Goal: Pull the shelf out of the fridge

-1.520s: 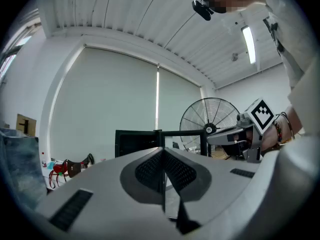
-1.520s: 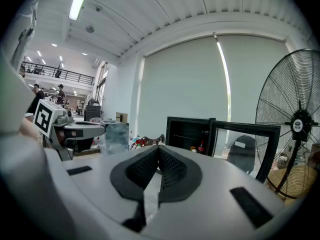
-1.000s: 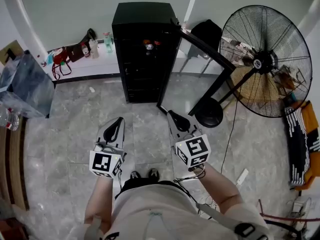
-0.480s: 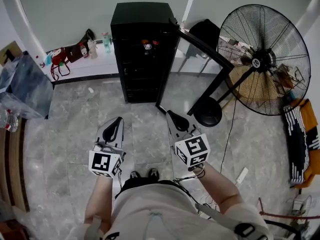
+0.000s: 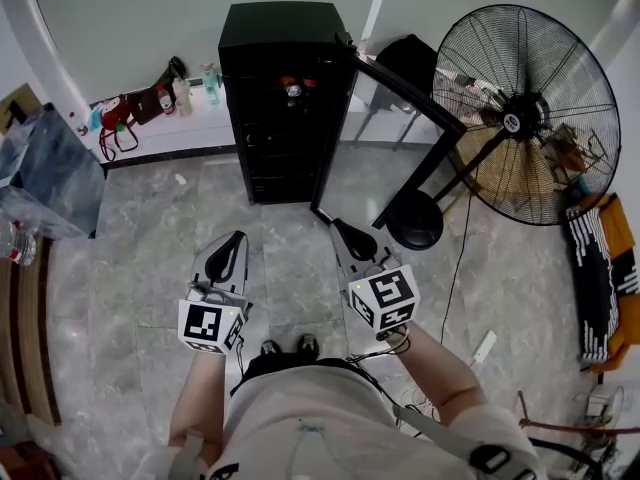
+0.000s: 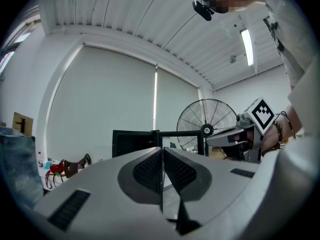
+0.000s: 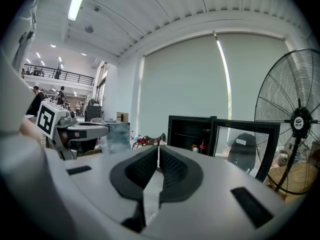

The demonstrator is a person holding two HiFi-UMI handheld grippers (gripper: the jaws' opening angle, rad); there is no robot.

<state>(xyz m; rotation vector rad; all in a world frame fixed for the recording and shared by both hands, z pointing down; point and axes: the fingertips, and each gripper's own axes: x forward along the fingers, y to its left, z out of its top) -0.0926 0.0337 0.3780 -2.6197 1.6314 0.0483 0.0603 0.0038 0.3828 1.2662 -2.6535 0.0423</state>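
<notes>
A tall black fridge (image 5: 285,88) stands against the far wall with its glass door (image 5: 395,143) swung open to the right. Dark shelves (image 5: 280,133) show inside, with bottles (image 5: 295,90) on an upper one. My left gripper (image 5: 236,240) is shut and empty, well short of the fridge over the floor. My right gripper (image 5: 345,228) is shut and empty too, near the foot of the open door. The fridge (image 6: 135,139) appears beyond the closed jaws in the left gripper view, and the fridge (image 7: 192,131) with its door (image 7: 245,144) in the right gripper view.
A big black pedestal fan (image 5: 525,118) stands right of the door, its round base (image 5: 415,226) close to my right gripper. Bags and bottles (image 5: 150,103) lie on a low ledge at the left wall. A cable (image 5: 455,288) runs across the tiled floor.
The view has drifted slightly, so fridge and fan sit a little further left and higher. Both grippers stay shut and nearly still.
</notes>
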